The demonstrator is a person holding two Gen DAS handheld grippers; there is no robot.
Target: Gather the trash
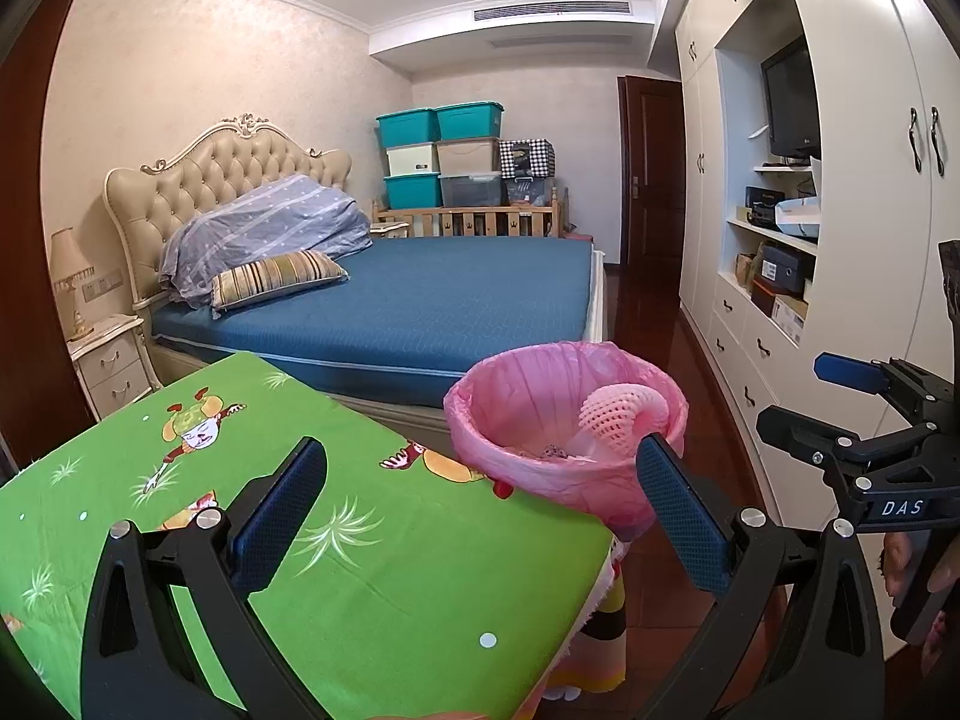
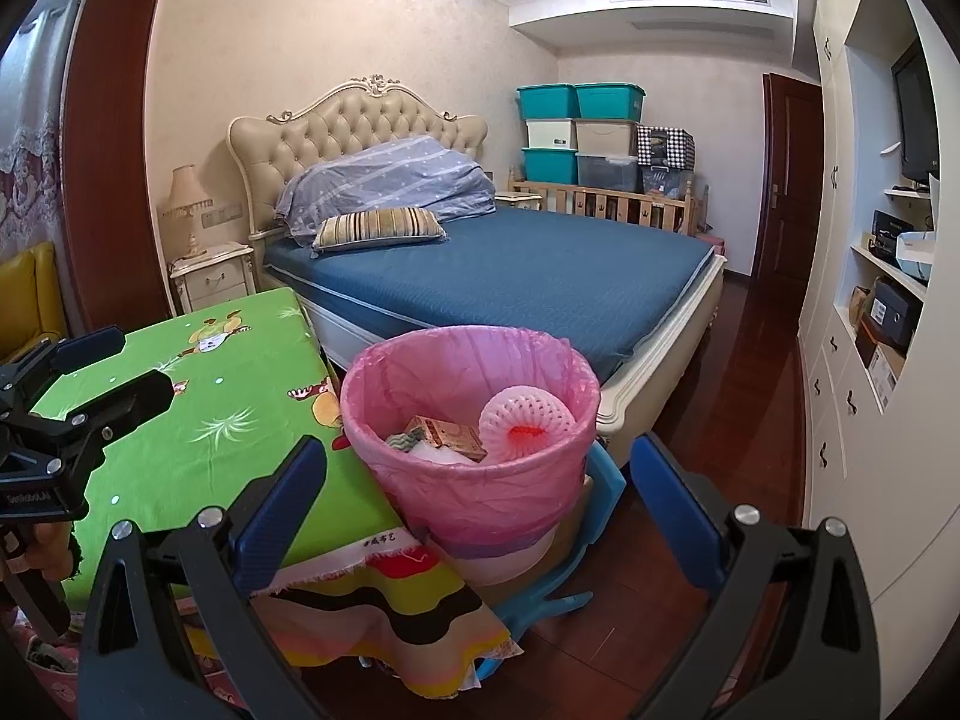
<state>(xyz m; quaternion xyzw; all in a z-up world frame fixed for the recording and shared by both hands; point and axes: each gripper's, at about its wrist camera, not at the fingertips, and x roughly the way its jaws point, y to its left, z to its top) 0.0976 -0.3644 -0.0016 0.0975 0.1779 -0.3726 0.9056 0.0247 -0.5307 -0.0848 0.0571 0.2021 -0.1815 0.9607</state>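
Note:
A waste bin with a pink liner (image 1: 570, 420) (image 2: 474, 420) stands beside the table, on a blue stool (image 2: 600, 504). Inside lie a pink foam fruit net (image 1: 624, 414) (image 2: 528, 414), a small cardboard box (image 2: 450, 435) and other scraps. My left gripper (image 1: 480, 480) is open and empty above the green tablecloth (image 1: 360, 570), its right finger near the bin's rim. My right gripper (image 2: 480, 480) is open and empty in front of the bin. The right gripper shows at the right edge of the left wrist view (image 1: 852, 384); the left gripper shows at the left in the right wrist view (image 2: 108, 366).
A bed with a blue mattress (image 2: 540, 276) stands behind the table and bin. White wardrobes with shelves (image 1: 840, 240) line the right wall. A nightstand with a lamp (image 2: 210, 276) is at the left. The floor is dark red wood (image 2: 720, 420).

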